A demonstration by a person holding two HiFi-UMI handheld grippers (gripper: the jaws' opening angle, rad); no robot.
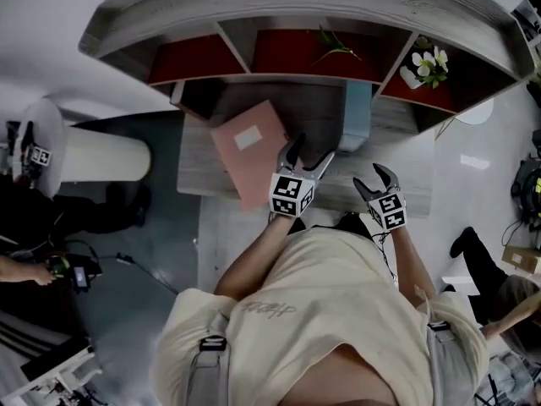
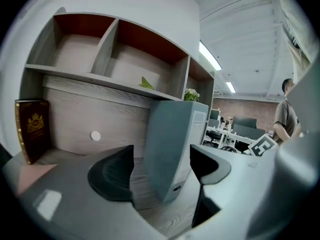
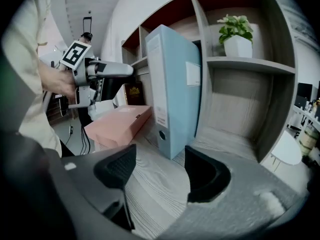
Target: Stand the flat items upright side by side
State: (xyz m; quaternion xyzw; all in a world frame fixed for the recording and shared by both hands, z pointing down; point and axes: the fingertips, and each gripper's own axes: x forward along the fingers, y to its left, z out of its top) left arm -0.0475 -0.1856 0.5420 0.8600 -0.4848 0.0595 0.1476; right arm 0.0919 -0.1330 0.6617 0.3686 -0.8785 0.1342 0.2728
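Pink folder (image 1: 251, 152) flat, overhanging desk (image 1: 412, 186) edge, blue binder (image 1: 356, 112) upright

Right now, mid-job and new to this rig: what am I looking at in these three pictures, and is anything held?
No robot: a person holds a two-jaw gripper in each hand. The head view looks down on both, left gripper and right gripper, above a grey desk with shelves. Each other view looks along one gripper's jaws. A pink folder lies flat; a blue binder stands upright. Both grippers' jaws stand apart, holding nothing.
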